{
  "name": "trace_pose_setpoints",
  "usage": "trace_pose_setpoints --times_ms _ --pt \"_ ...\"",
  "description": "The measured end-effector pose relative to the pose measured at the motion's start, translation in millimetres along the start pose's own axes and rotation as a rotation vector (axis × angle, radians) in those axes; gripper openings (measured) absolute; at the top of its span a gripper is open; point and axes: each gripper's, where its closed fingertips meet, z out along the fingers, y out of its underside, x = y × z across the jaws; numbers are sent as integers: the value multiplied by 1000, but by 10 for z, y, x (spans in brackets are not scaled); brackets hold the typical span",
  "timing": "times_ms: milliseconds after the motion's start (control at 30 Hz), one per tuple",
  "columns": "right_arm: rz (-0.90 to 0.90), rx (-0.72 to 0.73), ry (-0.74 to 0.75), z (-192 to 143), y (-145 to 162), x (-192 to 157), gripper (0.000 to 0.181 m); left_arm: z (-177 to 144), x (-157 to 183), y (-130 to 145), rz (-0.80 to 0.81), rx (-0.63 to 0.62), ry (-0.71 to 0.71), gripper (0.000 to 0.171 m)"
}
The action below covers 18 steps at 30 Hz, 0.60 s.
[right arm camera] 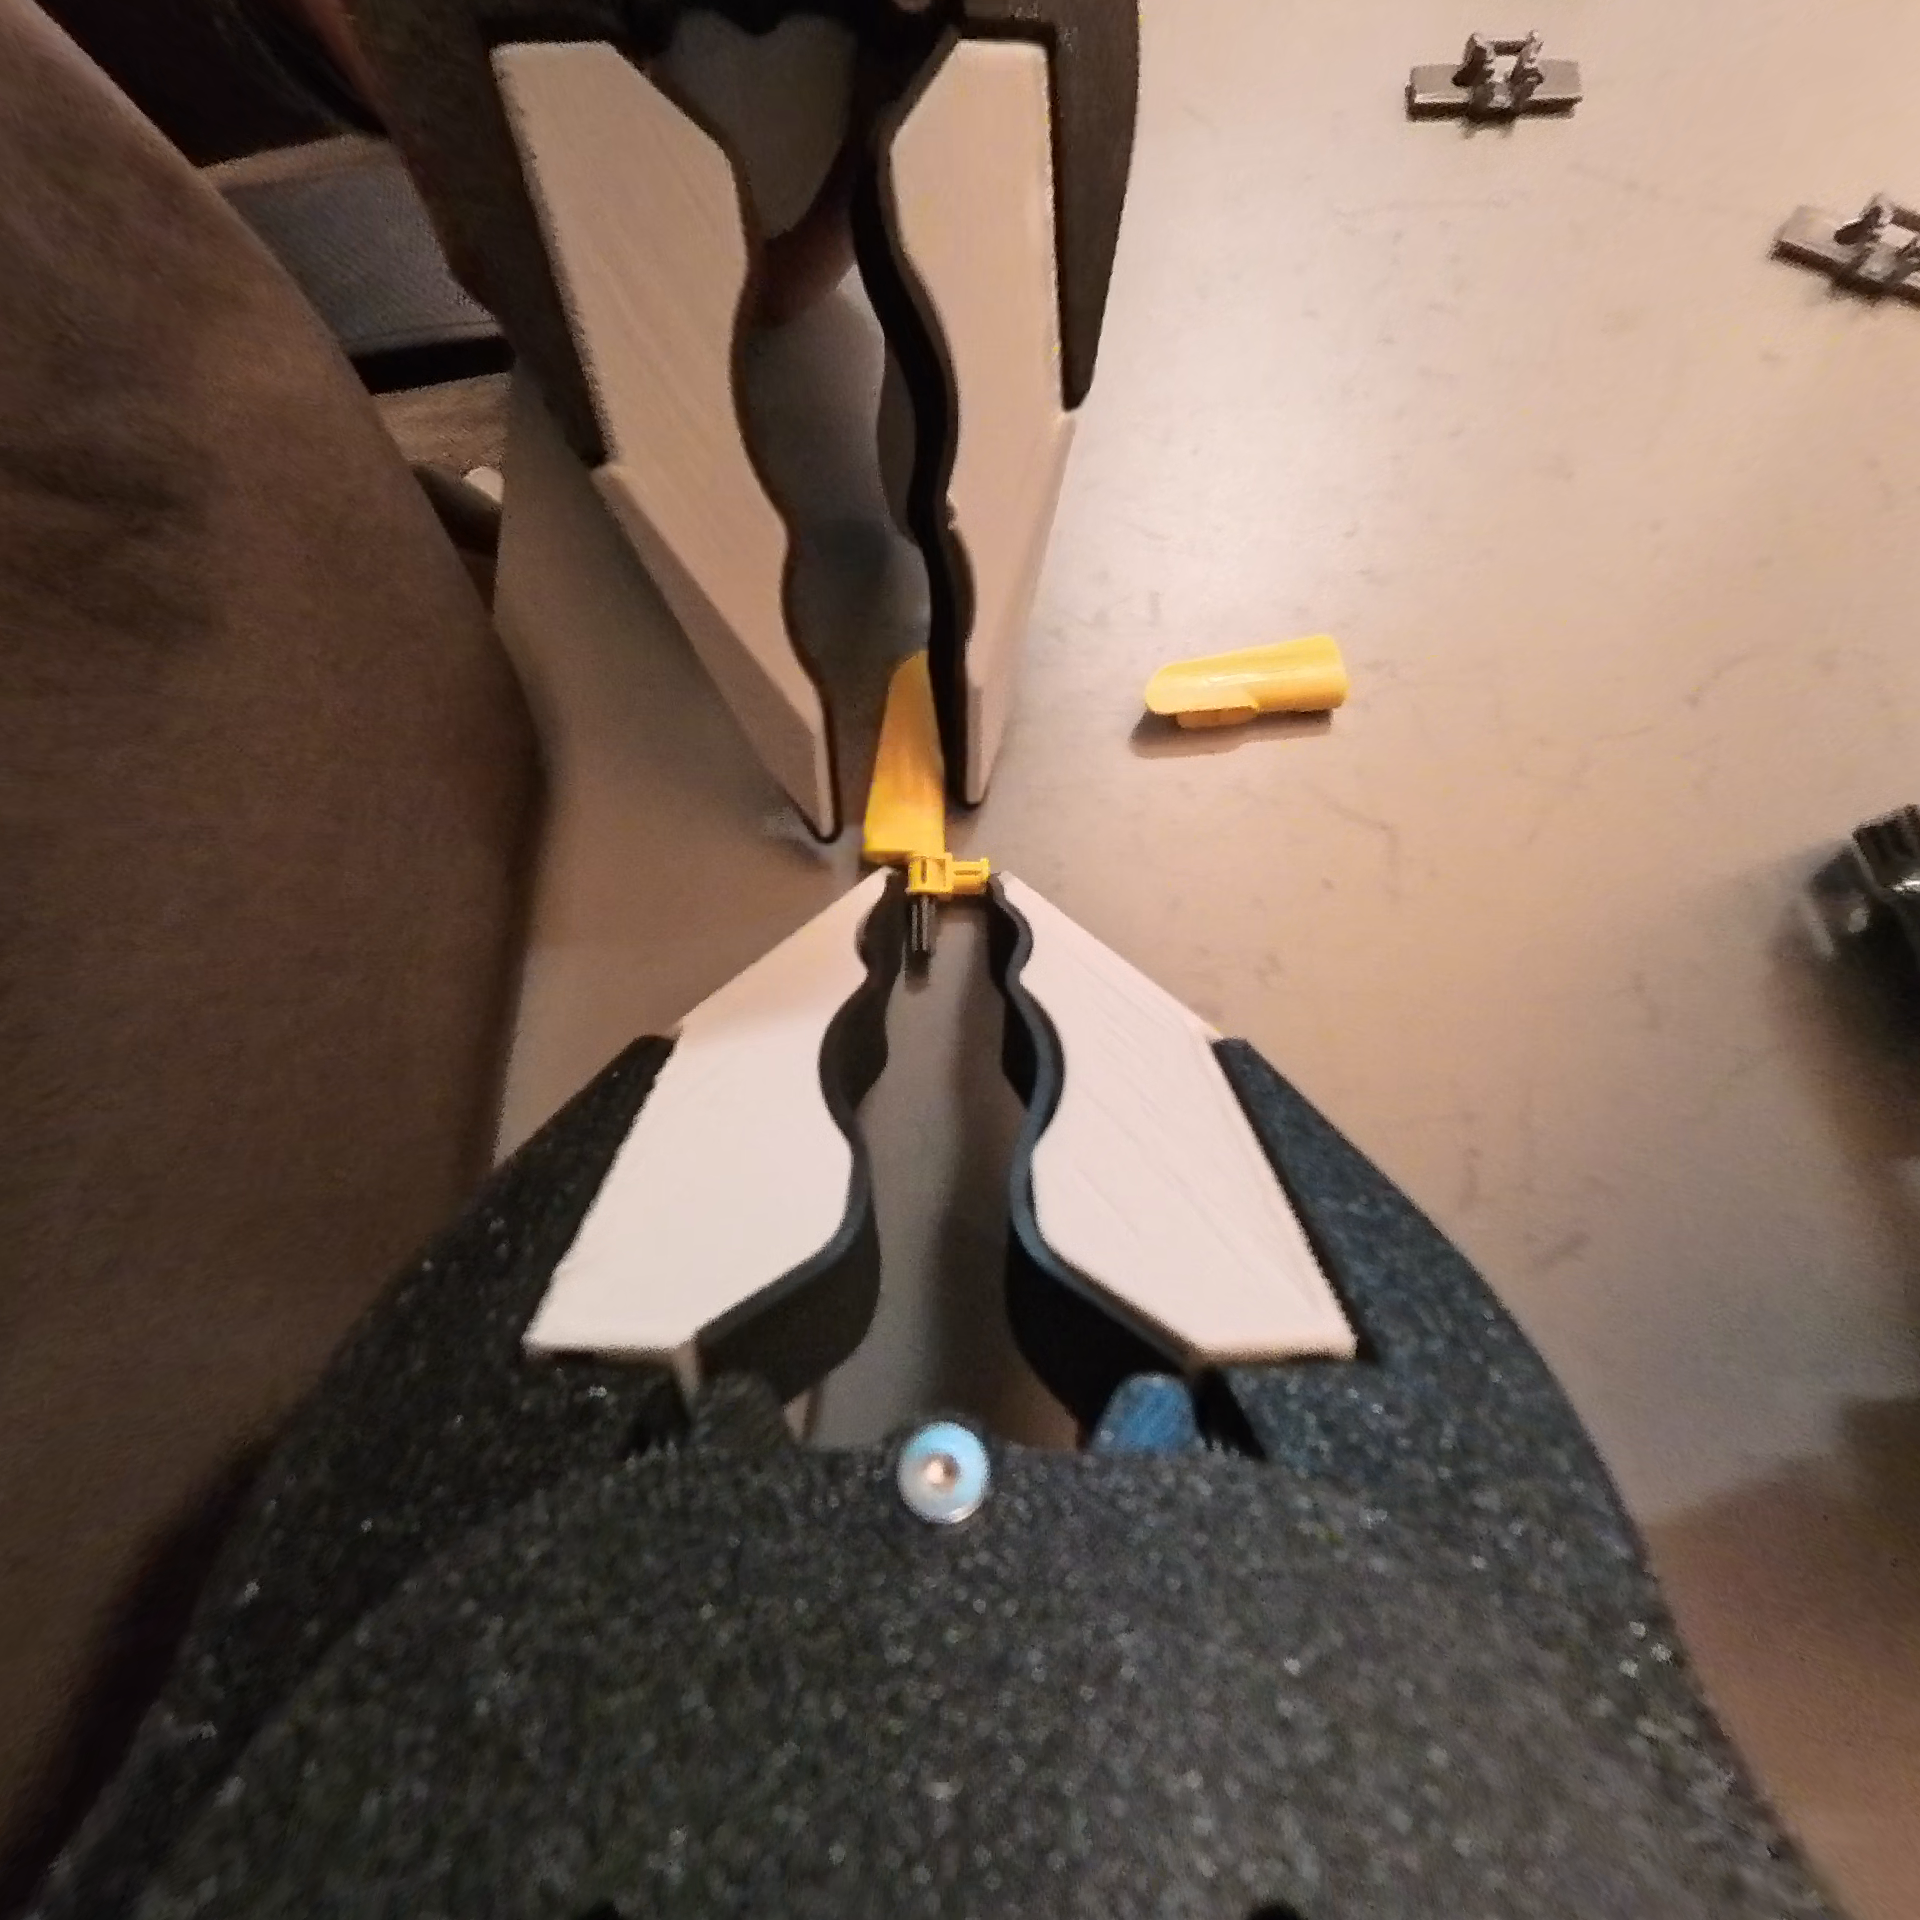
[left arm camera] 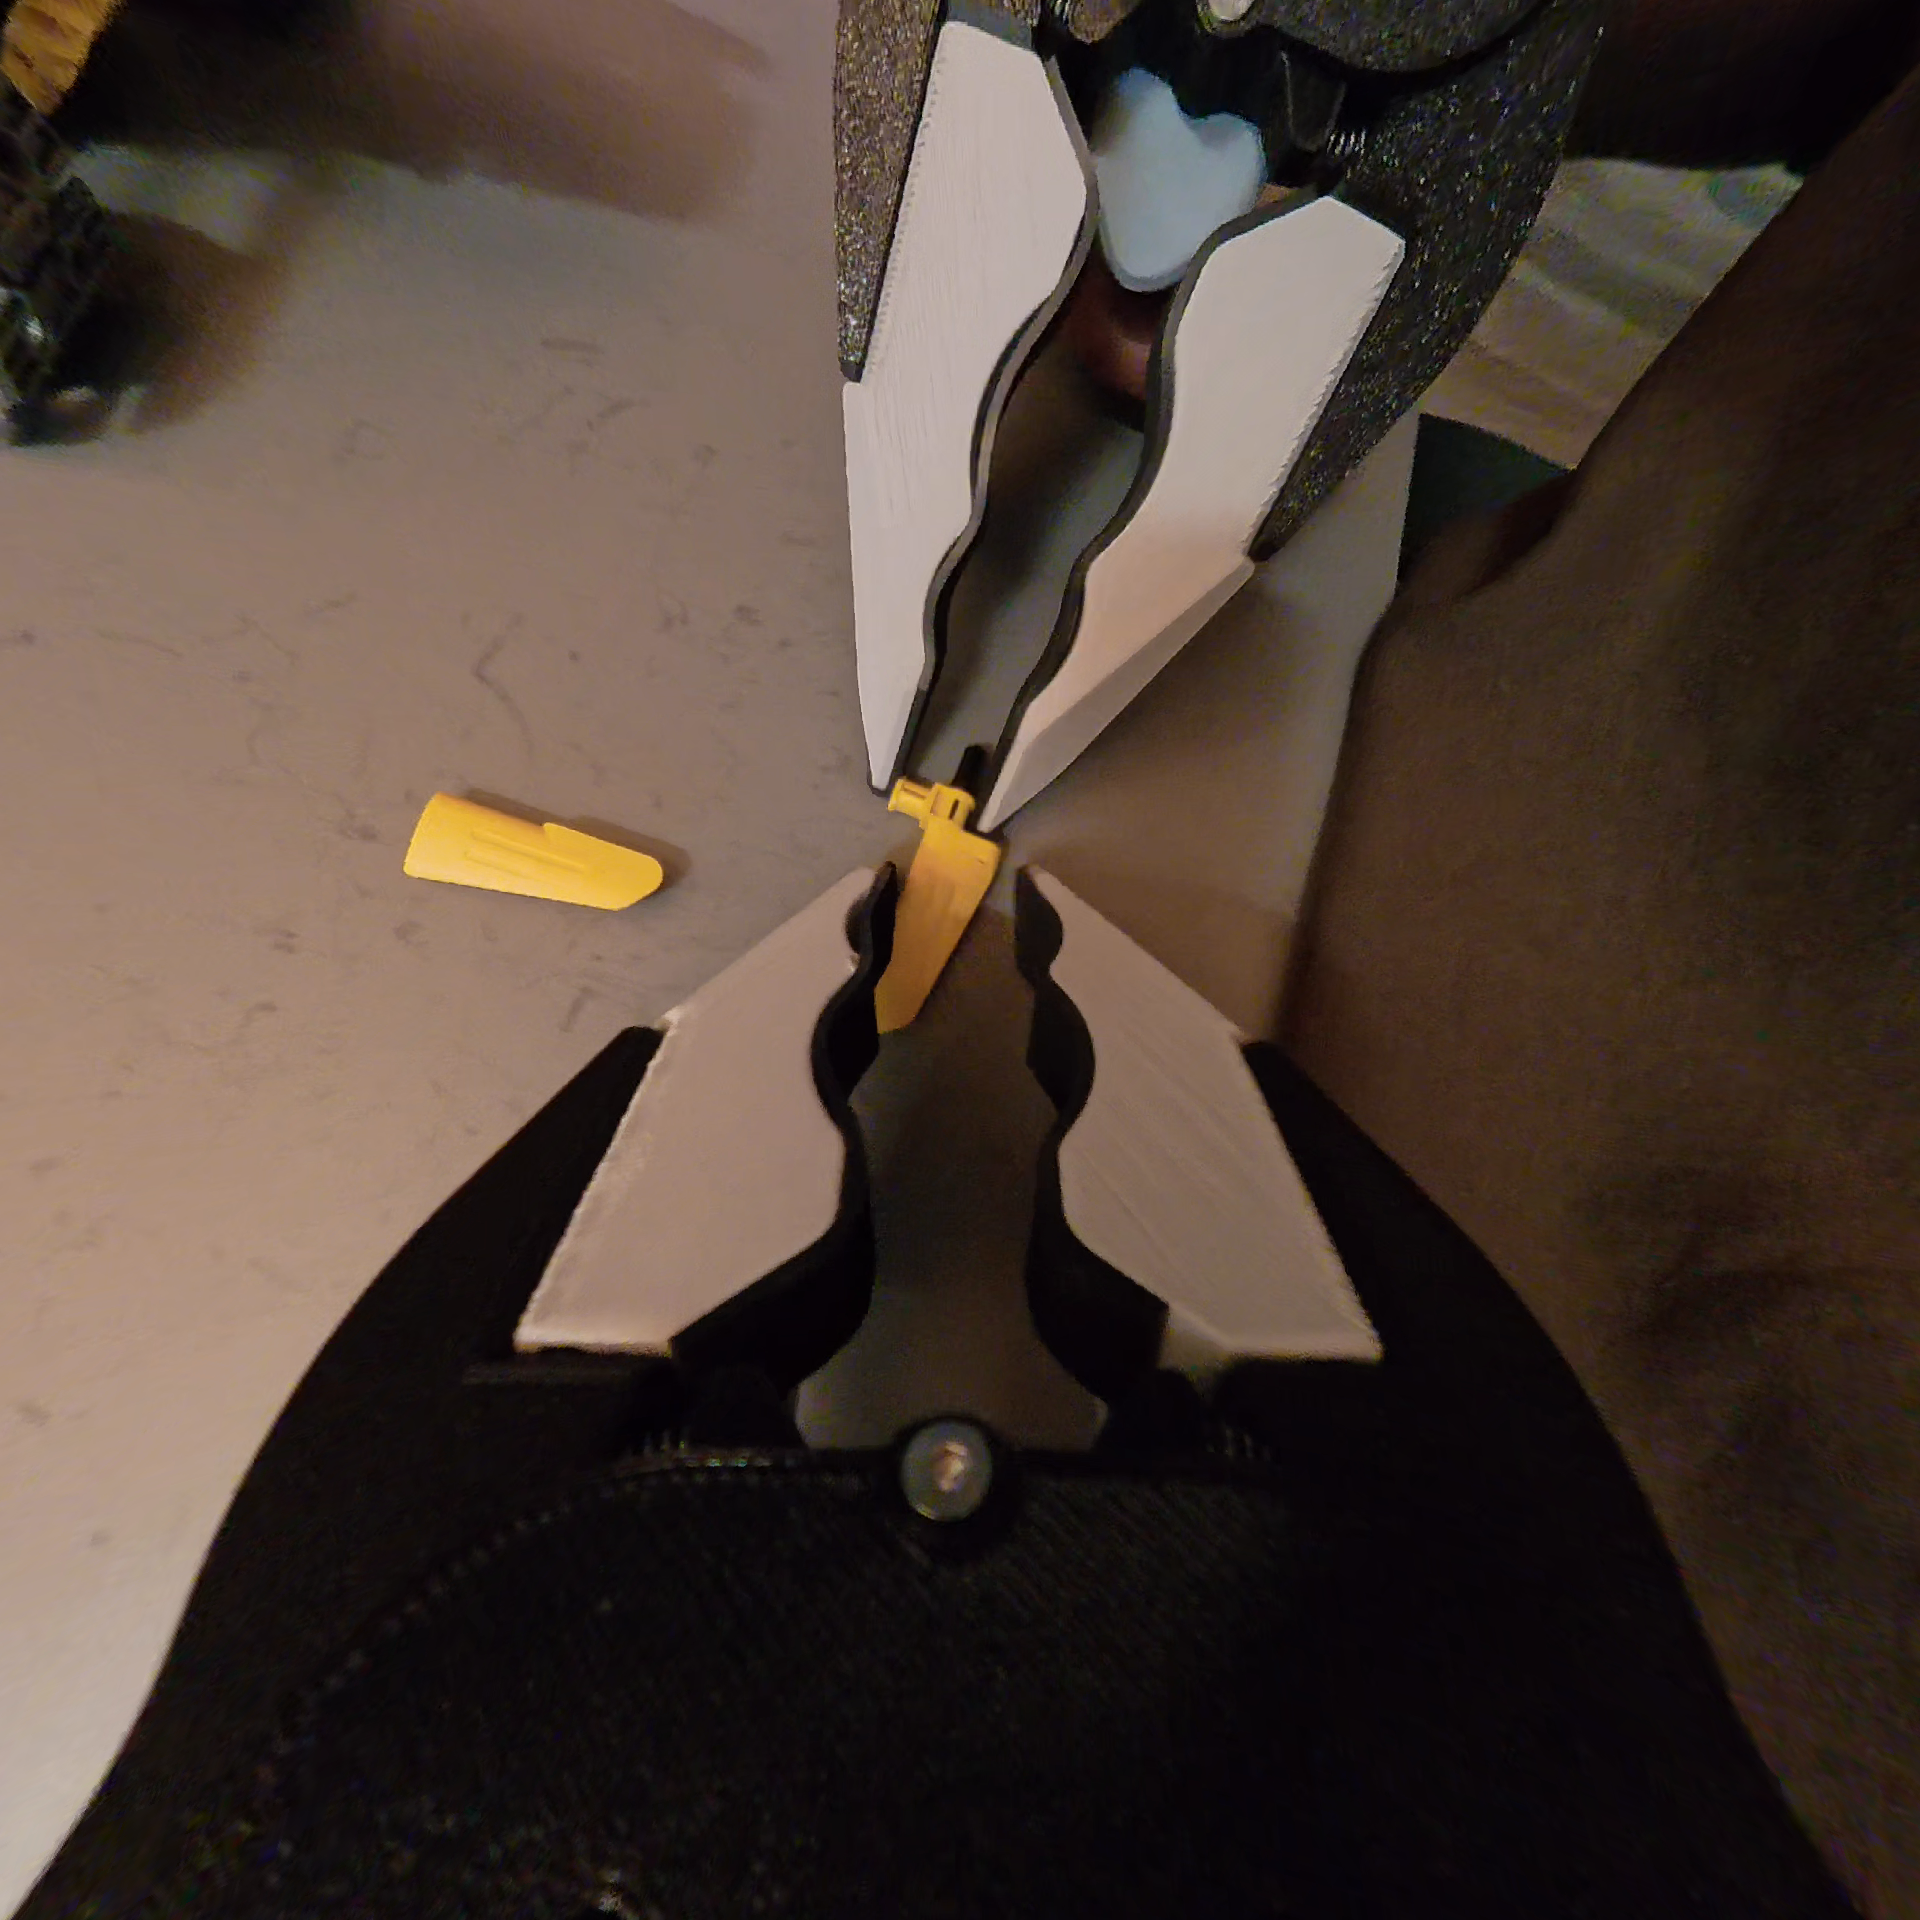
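A flat tapered yellow piece point(left arm camera: 935, 935) sits between the fingertips of my left gripper point(left arm camera: 951, 883), which is closed on it just above the table. A small yellow clip with a black pin point(right arm camera: 940, 873) sits at the piece's wide end. My right gripper point(right arm camera: 940, 883) faces the left one tip to tip and is closed on that clip. In the right wrist view the yellow piece point(right arm camera: 904, 769) shows between the left gripper's point(right arm camera: 899, 810) fingers. In the left wrist view the right gripper point(left arm camera: 935, 800) comes in from the top.
A second yellow tapered piece point(left arm camera: 535, 852) lies loose on the grey table point(left arm camera: 312, 623); it also shows in the right wrist view point(right arm camera: 1247, 675). Two dark grey clips point(right arm camera: 1496, 83) point(right arm camera: 1860, 249) and a black part point(right arm camera: 1870, 883) lie farther off. A brown padded surface point(right arm camera: 208, 831) borders the table. Left and right tips are no more than a few centimetres apart.
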Motion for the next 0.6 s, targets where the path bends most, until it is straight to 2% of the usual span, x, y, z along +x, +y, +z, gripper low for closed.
trace_pose_setpoints --times_ms 67,233,367,600 --pt "8 1 17 17 -17 19 15 -21 -27 -17 0 17 -24 27" --pt "4 1 35 87 -87 53 15 -99 -123 50 -26 14 -70 15" --pt "16 31 17 71 -144 83 30 -174 -180 116 -40 15 -107 14" --pt "109 114 68 42 -299 329 37 -288 -296 194 -62 20 -160 14"
